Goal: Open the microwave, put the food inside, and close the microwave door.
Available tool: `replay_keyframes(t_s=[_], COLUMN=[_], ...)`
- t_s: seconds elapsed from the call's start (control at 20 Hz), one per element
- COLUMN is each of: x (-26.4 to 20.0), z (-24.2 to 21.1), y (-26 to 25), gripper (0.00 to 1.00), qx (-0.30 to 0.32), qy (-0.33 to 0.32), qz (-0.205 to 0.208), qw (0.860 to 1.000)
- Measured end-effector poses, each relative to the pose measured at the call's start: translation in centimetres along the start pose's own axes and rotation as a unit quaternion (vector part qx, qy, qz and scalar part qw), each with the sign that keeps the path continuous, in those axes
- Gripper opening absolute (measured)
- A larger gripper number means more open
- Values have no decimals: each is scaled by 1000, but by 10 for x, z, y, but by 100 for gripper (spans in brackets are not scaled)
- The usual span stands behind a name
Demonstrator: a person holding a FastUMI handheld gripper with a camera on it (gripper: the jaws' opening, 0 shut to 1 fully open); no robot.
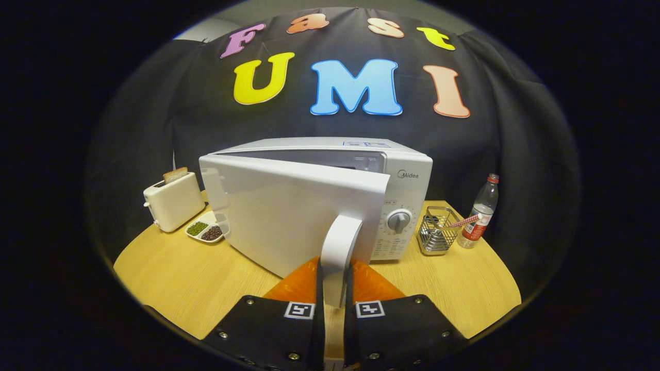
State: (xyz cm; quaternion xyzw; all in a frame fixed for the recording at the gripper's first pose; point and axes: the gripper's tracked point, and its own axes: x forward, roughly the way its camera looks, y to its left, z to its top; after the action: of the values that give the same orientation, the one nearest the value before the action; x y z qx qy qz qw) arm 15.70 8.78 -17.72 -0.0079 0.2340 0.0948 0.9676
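The microwave (361, 170) door (289, 211) swings best if the tool (334, 299), clamped on the handle (337, 257), follows the hinge's arc.

Microwave (399, 178) cavity hidden behind its half-open door (289, 211), handle's (337, 257) lower end lost between the gripper (334, 301) fingers, divided dish (205, 230) at ten o'clock partly covered by the door, control-panel markings too small to read — caddy (437, 230) contents at two o'clock unclear.
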Motion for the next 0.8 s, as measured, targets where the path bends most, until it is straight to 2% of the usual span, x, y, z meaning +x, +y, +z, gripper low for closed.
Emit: replay_keyframes(t_s=[0.25, 0.8], x=[-27, -75], z=[-10, -27], y=[22, 87], gripper=[20, 22], qx=[1, -5], qy=[-1, -7], qz=[-4, 14], qw=[1000, 1000])
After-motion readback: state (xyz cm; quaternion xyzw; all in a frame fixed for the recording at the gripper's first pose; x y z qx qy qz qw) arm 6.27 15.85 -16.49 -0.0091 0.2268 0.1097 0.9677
